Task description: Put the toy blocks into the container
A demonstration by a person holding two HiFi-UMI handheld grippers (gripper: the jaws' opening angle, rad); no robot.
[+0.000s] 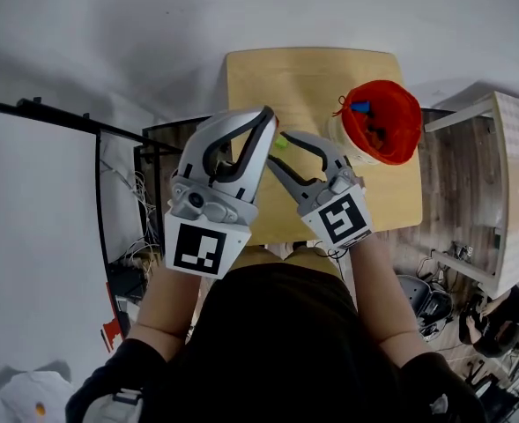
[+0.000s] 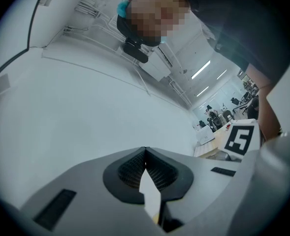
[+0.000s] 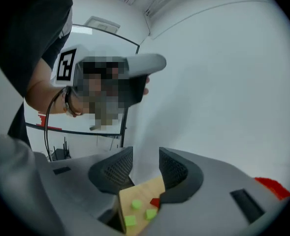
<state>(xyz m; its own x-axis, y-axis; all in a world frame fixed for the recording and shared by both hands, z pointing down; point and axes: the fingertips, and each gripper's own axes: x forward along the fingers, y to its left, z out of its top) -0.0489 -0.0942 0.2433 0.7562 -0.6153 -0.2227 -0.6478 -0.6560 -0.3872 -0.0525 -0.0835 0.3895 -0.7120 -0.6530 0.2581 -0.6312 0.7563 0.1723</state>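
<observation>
The left gripper has its jaws pressed together on nothing. The right gripper has its jaws partly apart and empty, with green toy blocks showing through the gap on the worktop. The red container, with blocks inside, stands at the worktop's 2 o'clock.

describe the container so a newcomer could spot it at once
Find the light wooden table in the middle of the head view. At its right edge stands the container, a round bucket. Bright red inside, it dwarfs the small green block nearby.
</observation>
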